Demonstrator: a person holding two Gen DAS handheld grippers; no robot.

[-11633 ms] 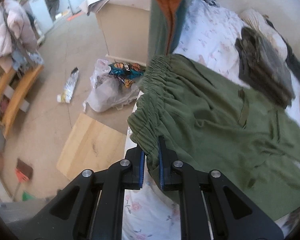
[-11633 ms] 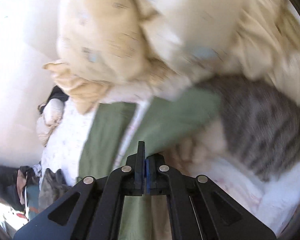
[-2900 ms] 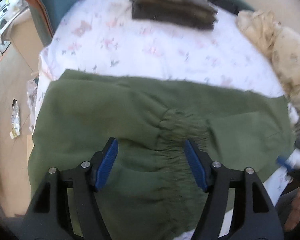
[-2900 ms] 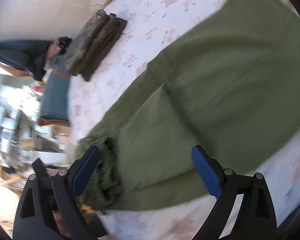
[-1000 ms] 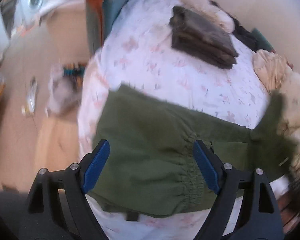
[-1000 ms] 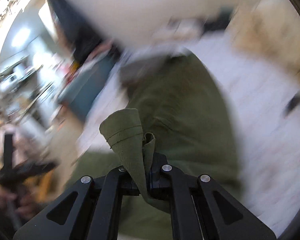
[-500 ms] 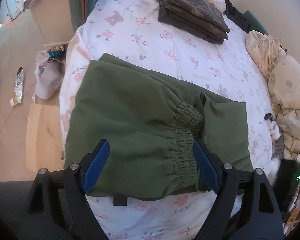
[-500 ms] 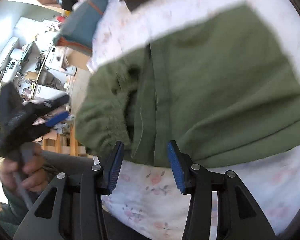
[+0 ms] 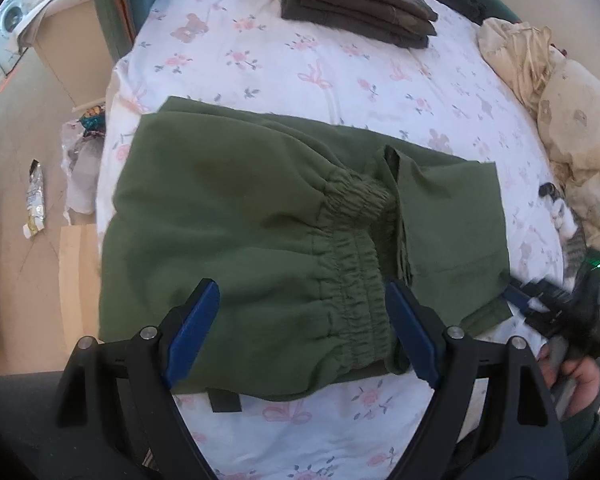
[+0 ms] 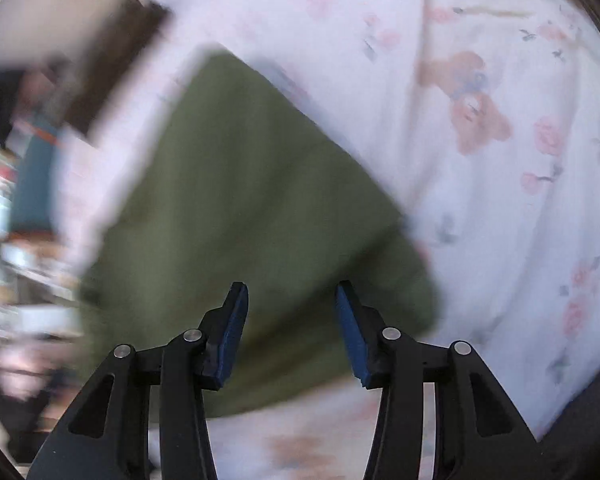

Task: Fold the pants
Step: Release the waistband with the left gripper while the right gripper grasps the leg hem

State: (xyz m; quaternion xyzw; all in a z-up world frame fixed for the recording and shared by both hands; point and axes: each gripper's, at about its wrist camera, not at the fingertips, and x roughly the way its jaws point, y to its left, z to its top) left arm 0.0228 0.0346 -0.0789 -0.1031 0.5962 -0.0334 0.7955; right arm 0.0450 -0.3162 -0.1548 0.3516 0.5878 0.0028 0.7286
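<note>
Left hand-held gripper (image 9: 302,334): jaws spread wide, nothing between the blue pads (image 9: 194,330), poised above the pants (image 9: 236,216) without visible contact. Right hand-held gripper (image 10: 291,330): jaws parted to a moderate gap, holding nothing, over the pants' edge; view motion-blurred, contact cannot be told.

Pants: olive green, folded into a compact block on the floral bedsheet (image 9: 340,80), elastic waistband (image 9: 352,256) lying across the top layer. Beyond the pants, a stack of dark folded clothes (image 9: 356,0). Right of the pants, a cream duvet (image 9: 572,120) and part of a tabby cat (image 9: 572,232).
</note>
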